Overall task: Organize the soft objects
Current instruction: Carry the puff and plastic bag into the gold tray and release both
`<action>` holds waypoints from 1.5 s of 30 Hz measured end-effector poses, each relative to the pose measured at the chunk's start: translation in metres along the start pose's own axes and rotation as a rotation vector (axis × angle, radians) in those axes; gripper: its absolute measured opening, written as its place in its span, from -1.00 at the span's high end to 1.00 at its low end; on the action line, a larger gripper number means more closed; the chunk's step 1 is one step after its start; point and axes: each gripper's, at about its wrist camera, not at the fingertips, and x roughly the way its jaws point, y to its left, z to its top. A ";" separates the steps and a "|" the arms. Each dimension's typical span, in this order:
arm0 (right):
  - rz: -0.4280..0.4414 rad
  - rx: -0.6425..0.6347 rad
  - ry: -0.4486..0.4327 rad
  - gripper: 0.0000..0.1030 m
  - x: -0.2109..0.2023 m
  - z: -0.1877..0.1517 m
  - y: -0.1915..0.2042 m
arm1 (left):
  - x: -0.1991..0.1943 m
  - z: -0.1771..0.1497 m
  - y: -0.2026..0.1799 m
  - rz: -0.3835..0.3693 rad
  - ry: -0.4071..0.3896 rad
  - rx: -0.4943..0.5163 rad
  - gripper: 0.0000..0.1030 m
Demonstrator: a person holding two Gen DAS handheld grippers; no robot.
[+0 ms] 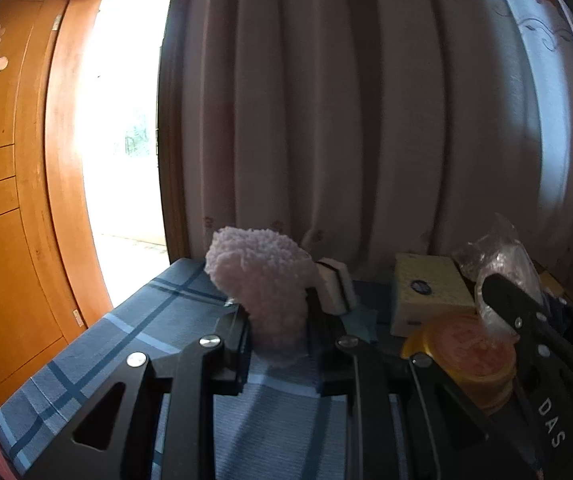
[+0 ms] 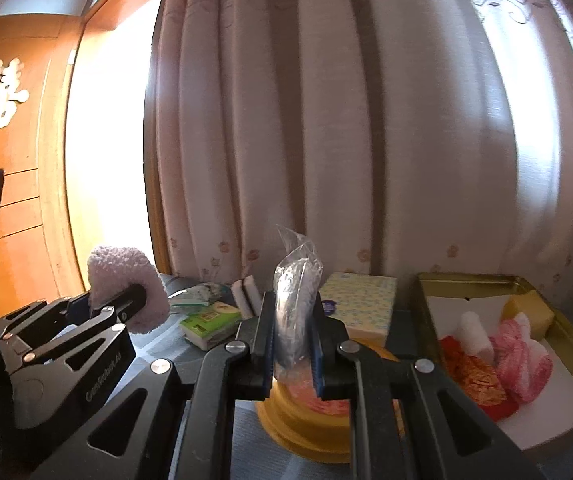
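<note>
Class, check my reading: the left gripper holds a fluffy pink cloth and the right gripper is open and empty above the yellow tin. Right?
Not quite. The right gripper is shut on a clear plastic bag, as the right wrist view shows. The left gripper does hold the fluffy pink cloth.

The left gripper (image 1: 278, 360) is held level above the tabletop, its jaws clamped on a pink fluffy cloth (image 1: 264, 284). The right gripper (image 2: 294, 356) is held level beside it, jaws closed on a clear plastic bag (image 2: 296, 300).

Blue plaid tablecloth (image 1: 98, 344), yellow round tin (image 2: 306, 432) near centre, patterned tissue pack (image 2: 360, 304), green tissue packet (image 2: 210, 322), sponge (image 2: 246, 294), gold tray (image 2: 506, 284) at right
</note>
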 end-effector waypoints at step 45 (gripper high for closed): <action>-0.404 0.101 -0.095 0.69 -0.072 -0.004 -0.176 | -0.031 -0.006 -0.144 -0.313 -0.068 0.132 0.58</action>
